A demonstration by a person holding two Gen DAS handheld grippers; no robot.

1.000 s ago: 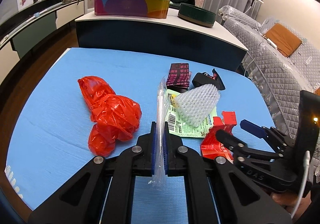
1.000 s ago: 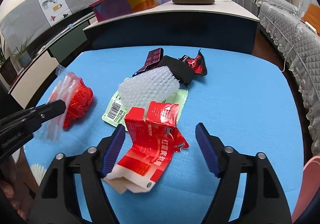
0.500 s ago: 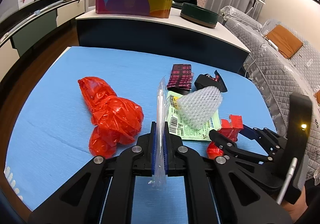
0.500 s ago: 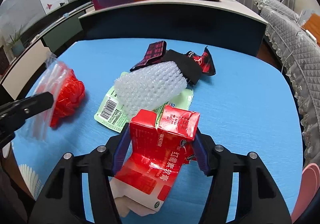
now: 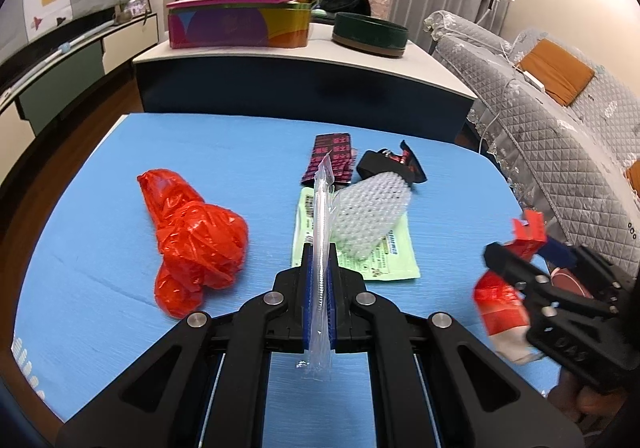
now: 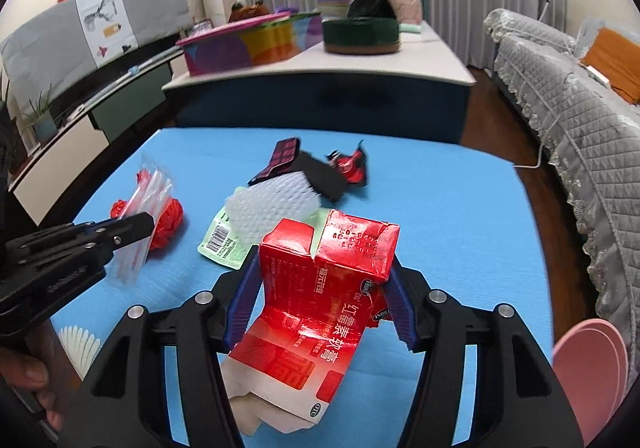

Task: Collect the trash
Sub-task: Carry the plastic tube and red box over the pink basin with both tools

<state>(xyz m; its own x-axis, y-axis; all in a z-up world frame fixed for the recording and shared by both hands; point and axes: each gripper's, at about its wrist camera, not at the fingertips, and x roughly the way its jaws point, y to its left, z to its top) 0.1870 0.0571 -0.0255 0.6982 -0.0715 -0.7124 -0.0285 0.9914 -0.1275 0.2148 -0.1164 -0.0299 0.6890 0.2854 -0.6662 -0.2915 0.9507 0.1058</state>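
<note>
The left gripper pinches one clear plastic bag; the right gripper clamps one crushed red carton; five scraps litter the blue tabletop's middle.

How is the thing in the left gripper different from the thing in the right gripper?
The left gripper is shut on a clear plastic bag; the right gripper is shut on a red carton.
The bag is thin, see-through and flat, so the jaws stand almost together; the carton is bulky, opaque and crushed, so the jaws stand well apart.
The bag is unprinted; the carton bears print.
Both are off the blue table.
</note>
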